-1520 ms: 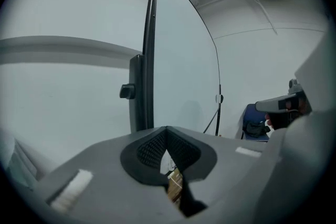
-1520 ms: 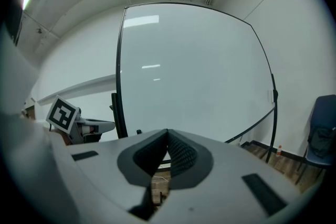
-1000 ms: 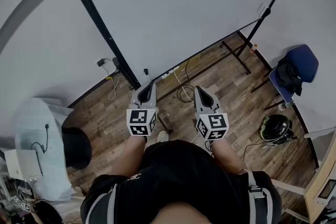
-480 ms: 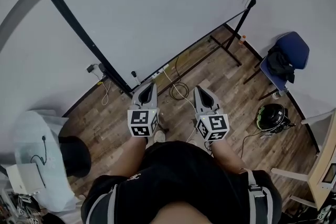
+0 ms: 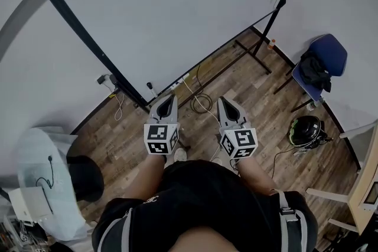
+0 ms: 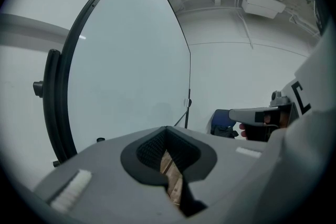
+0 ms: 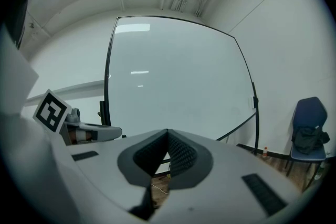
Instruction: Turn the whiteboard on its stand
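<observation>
"Left gripper view: what are the jaws doing?"

"The left gripper (image 6: 167, 129) has them pressed together on nothing. The right gripper (image 7: 168, 132) is the same, with its tips meeting."

"And the whiteboard?"

"The whiteboard (image 5: 177, 15) is ahead of both and apart from them. It has a blank white face and a thin dark edge, and it's upright on its black stand (image 5: 128, 87) over the wood floor (image 5: 254, 103)."

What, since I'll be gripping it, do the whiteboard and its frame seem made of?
Whiteboard: smooth, glossy white panel, probably coated board; bright glints show on it. Frame: thin dark rim, likely painted metal or plastic; the look leaves that open.
</observation>
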`<state>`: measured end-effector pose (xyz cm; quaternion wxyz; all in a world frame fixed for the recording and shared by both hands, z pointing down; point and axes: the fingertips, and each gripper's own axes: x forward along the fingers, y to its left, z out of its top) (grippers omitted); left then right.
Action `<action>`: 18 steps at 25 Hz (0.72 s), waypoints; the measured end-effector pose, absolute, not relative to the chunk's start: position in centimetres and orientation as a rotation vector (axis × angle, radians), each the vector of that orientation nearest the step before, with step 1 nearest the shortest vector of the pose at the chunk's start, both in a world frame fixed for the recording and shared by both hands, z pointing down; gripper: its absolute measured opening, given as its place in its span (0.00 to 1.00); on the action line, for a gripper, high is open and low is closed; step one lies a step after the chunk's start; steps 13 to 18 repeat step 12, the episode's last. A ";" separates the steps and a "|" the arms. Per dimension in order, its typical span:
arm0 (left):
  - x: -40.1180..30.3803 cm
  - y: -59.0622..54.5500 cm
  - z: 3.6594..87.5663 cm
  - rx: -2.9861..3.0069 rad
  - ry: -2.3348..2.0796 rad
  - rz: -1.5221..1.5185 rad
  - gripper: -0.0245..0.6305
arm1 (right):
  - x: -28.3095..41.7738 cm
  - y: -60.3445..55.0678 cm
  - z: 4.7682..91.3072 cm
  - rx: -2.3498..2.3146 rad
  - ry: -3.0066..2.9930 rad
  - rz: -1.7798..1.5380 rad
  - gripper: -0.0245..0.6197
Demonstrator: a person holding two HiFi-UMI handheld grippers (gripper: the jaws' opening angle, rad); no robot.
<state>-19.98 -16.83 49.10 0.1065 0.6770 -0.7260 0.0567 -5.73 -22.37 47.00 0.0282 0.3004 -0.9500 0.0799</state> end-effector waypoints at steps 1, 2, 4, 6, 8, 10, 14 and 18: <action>-20.0 -16.9 49.2 1.995 -2.132 0.168 0.05 | -5.7 -22.5 47.0 0.930 -2.930 0.249 0.05; -19.9 -17.0 49.3 1.996 -2.127 0.169 0.05 | -5.6 -22.6 47.1 0.933 -2.928 0.252 0.05; -19.8 -17.3 49.4 1.999 -2.118 0.172 0.05 | -5.6 -22.8 47.3 0.935 -2.924 0.256 0.05; -19.7 -17.4 49.6 2.001 -2.112 0.174 0.05 | -5.5 -22.9 47.4 0.933 -2.920 0.260 0.05; -19.7 -17.6 49.6 2.004 -2.107 0.176 0.05 | -5.6 -22.9 47.5 0.932 -2.917 0.262 0.05; -19.8 -17.8 49.7 2.009 -2.102 0.177 0.05 | -5.7 -23.1 47.6 0.934 -2.914 0.265 0.05; -19.9 -18.0 49.8 2.012 -2.098 0.179 0.05 | -5.7 -23.2 47.8 0.938 -2.909 0.269 0.05; -19.9 -18.0 49.8 2.012 -2.098 0.179 0.05 | -5.7 -23.2 47.8 0.938 -2.909 0.269 0.05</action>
